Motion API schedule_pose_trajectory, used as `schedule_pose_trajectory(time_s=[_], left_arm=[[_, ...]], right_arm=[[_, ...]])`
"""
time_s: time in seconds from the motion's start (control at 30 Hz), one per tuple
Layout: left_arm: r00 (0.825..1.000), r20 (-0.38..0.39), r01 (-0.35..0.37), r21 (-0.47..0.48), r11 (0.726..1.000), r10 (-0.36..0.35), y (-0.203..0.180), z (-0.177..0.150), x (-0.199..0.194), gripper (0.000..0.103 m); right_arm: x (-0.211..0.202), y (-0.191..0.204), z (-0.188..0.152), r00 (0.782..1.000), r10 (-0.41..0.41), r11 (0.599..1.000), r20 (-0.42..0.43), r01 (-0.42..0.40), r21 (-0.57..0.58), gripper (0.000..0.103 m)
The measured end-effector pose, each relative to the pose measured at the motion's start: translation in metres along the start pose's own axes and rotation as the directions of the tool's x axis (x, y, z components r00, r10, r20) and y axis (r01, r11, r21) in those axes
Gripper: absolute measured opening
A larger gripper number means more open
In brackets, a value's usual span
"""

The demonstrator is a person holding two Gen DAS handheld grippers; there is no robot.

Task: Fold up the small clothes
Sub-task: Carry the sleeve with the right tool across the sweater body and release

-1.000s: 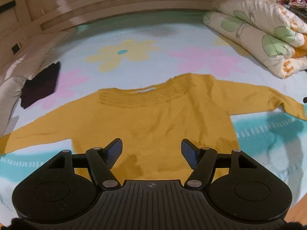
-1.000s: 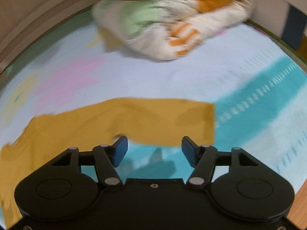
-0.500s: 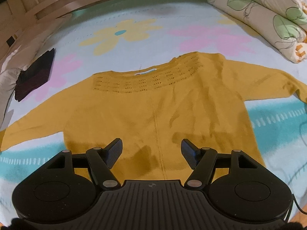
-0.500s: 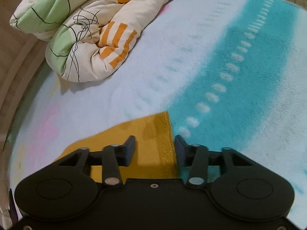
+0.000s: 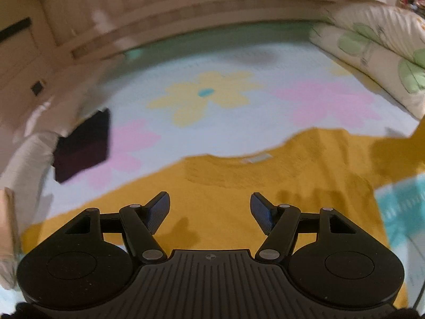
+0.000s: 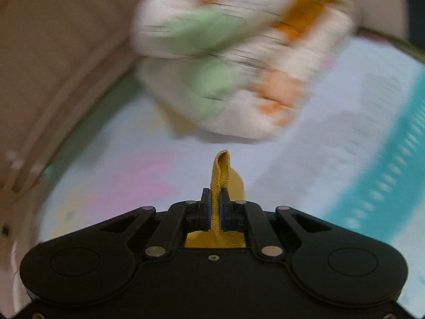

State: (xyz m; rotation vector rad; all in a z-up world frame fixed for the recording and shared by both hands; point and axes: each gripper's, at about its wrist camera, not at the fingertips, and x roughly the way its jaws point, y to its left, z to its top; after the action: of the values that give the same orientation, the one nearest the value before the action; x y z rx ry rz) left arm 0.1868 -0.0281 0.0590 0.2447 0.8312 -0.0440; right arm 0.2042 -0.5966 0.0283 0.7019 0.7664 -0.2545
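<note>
A mustard-yellow sweater (image 5: 239, 199) lies spread on the flowered blanket (image 5: 207, 95), neckline away from me. My left gripper (image 5: 209, 210) hovers over its lower body, open, nothing between its fingers. In the right wrist view my right gripper (image 6: 215, 199) is shut on the sweater's sleeve cuff (image 6: 221, 167), a glittery yellow band that sticks up between the pads. The cuff is lifted off the blanket. At the right edge of the left wrist view the raised sleeve (image 5: 398, 154) rises out of frame.
A folded floral quilt (image 6: 225, 61) lies ahead of the right gripper, also seen at the right as the quilt (image 5: 377, 50). A dark folded garment (image 5: 82, 146) rests at the left beside a grey pillow (image 5: 24, 164). A wooden headboard (image 5: 186, 8) runs behind.
The right gripper closed on the sleeve cuff and lifted it off the blanket. The left gripper, still open, drew back over the sweater and swung left; the right sleeve now rises.
</note>
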Motion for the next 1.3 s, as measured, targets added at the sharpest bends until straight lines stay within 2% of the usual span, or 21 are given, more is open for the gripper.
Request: schedule_pose_trajectory(time_s=[0.1, 0.23, 0.37, 0.5, 0.6, 0.77, 0.9, 0.97, 1.03, 1.07, 1.13, 1.23, 1.27, 1.3], left_arm=[[1.000, -0.002, -0.017, -0.033, 0.999, 0.017, 0.023, 0.002, 0.004, 0.066], [0.999, -0.004, -0.038, -0.077, 0.996, 0.037, 0.056, 0.002, 0.005, 0.066], [0.997, -0.003, -0.074, -0.109, 0.991, 0.074, 0.087, 0.002, 0.007, 0.066], [0.993, -0.018, -0.121, -0.147, 0.982, 0.120, 0.117, -0.001, 0.011, 0.066], [0.990, -0.048, -0.141, -0.194, 0.971, 0.134, 0.138, -0.006, 0.020, 0.066], [0.989, -0.105, -0.133, -0.263, 0.956, 0.108, 0.163, -0.015, 0.033, 0.066], [0.983, -0.125, -0.167, -0.266, 0.949, 0.138, 0.171, -0.019, 0.038, 0.066], [0.982, -0.131, -0.166, -0.265, 0.950, 0.135, 0.171, -0.020, 0.039, 0.066], [0.983, -0.134, -0.159, -0.265, 0.951, 0.127, 0.169, -0.020, 0.041, 0.066], [0.984, -0.131, -0.150, -0.265, 0.953, 0.119, 0.168, -0.020, 0.041, 0.066], [0.988, -0.119, -0.125, -0.264, 0.956, 0.096, 0.166, -0.019, 0.044, 0.066], [0.996, -0.078, -0.065, -0.280, 0.958, 0.045, 0.164, -0.021, 0.044, 0.066], [0.997, -0.068, -0.043, -0.294, 0.955, 0.024, 0.164, -0.021, 0.045, 0.066], [0.998, -0.062, -0.020, -0.309, 0.951, 0.001, 0.164, -0.022, 0.047, 0.066]], right_arm=[[-0.005, 0.078, 0.001, 0.997, 0.077, 0.992, -0.023, -0.079, -0.103, 0.013], [-0.001, 0.179, -0.019, 0.980, 0.180, 0.959, -0.080, -0.193, -0.206, 0.013], [0.023, 0.277, -0.062, 0.947, 0.265, 0.909, -0.182, -0.308, -0.279, 0.013], [0.058, 0.347, -0.115, 0.909, 0.303, 0.865, -0.287, -0.389, -0.317, 0.013], [0.088, 0.382, -0.156, 0.884, 0.299, 0.844, -0.359, -0.421, -0.332, 0.013], [0.134, 0.420, -0.219, 0.857, 0.250, 0.829, -0.451, -0.430, -0.358, 0.013], [0.147, 0.432, -0.260, 0.835, 0.235, 0.827, -0.498, -0.441, -0.349, 0.013], [0.152, 0.440, -0.278, 0.831, 0.225, 0.822, -0.508, -0.442, -0.359, 0.013], [0.153, 0.441, -0.291, 0.824, 0.231, 0.814, -0.518, -0.455, -0.361, 0.017], [0.154, 0.442, -0.297, 0.812, 0.246, 0.806, -0.529, -0.475, -0.353, 0.021], [0.153, 0.441, -0.300, 0.799, 0.278, 0.798, -0.533, -0.501, -0.335, 0.021], [0.144, 0.435, -0.295, 0.780, 0.348, 0.780, -0.521, -0.549, -0.301, 0.044], [0.139, 0.431, -0.290, 0.782, 0.359, 0.773, -0.509, -0.555, -0.307, 0.052], [0.131, 0.423, -0.281, 0.794, 0.364, 0.768, -0.486, -0.552, -0.325, 0.055]])
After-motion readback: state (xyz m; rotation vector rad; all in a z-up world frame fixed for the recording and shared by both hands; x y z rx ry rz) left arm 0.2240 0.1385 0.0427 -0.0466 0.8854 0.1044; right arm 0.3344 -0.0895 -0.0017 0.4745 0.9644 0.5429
